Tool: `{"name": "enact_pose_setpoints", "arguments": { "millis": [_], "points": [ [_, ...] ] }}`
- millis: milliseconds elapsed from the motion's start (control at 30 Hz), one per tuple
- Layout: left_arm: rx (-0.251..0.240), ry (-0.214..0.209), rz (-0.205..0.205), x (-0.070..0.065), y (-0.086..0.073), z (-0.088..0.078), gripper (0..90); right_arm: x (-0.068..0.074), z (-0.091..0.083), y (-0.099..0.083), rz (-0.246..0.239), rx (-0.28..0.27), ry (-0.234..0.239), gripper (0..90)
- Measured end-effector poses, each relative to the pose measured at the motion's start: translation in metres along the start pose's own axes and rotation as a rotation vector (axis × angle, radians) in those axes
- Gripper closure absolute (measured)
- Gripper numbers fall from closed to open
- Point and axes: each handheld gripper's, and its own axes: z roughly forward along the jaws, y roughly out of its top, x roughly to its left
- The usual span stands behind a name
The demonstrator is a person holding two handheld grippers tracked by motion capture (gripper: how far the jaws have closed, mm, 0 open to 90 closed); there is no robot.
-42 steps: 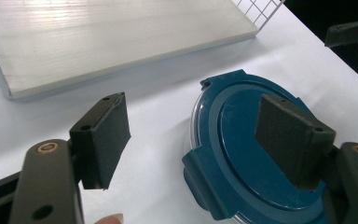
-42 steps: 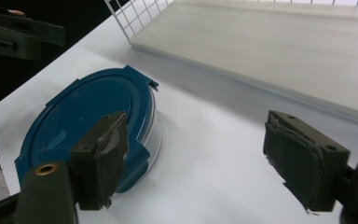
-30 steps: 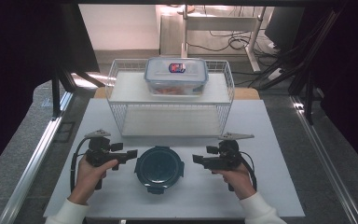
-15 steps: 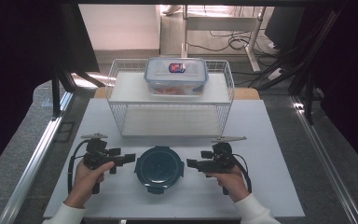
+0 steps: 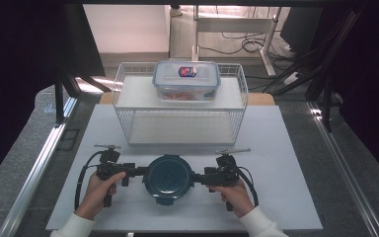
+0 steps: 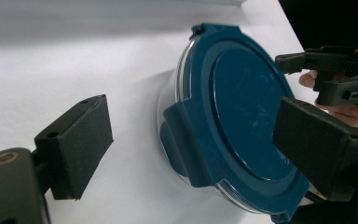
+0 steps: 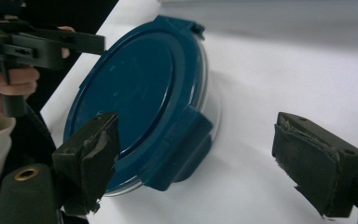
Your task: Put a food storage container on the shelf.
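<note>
The round tub (image 5: 170, 179) sat near the worktop's (image 5: 286, 163) near edge, between the left tool (image 5: 137, 171) and right tool (image 5: 200, 177). Both tools' jaws had just been opening and stood wide, each straddling a side latch, nothing gripped. The latches would best be taken squarely, both sides together. Room lay left and right; the wire rack (image 5: 180, 106) with its box (image 5: 186, 79) bounded the far side.

Even overhead light leaves the white table (image 5: 286, 148) bright while the surrounds sink into near black; daylight glares on the floor beyond; shadows under things are soft; the gripper views are sharp on the blue lid (image 6: 242, 116) but blur the near black pads (image 7: 91, 154).
</note>
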Motion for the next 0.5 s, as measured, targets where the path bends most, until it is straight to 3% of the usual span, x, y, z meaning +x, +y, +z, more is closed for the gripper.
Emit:
{"name": "enact_pose_setpoints", "arguments": {
  "millis": [233,300,367,500],
  "points": [
    [0.032,-0.042,-0.039,0.003,-0.003,0.011,11.3,0.005,0.014,-0.004,0.024,0.026,0.022,14.6],
    [0.048,-0.078,-0.054,0.004,-0.005,0.015,11.5,0.006,0.022,-0.007,0.029,0.038,0.025,14.9],
    [0.052,-0.087,-0.058,0.004,-0.006,0.016,12.3,0.006,0.024,-0.008,0.037,0.041,0.032,15.2],
    [0.085,-0.123,-0.073,0.003,-0.008,0.024,15.1,0.006,0.032,-0.012,0.088,0.042,0.069,17.3]
  ]
}}
